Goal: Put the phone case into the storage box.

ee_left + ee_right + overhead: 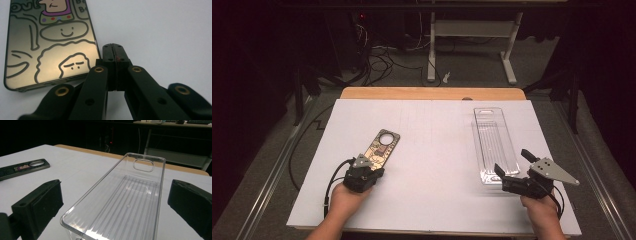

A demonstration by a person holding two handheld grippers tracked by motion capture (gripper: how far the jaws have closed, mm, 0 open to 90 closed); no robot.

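Left gripper (115, 50), jaws pressed together on nothing, sits just beside the cartoon-printed phone case (47, 42), at its 4 o'clock corner. Right gripper (115, 202), spread wide, straddles the clear plastic tray (117, 202). Suggest spreading left jaws before nudging onto the case's edge

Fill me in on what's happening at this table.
A person holds a gripper in each hand over a white table. The left gripper, jaws shut with nothing between them, rests beside the near corner of a flat cartoon-printed phone case. The right gripper, jaws wide open, faces the near end of a clear plastic tray without touching it.
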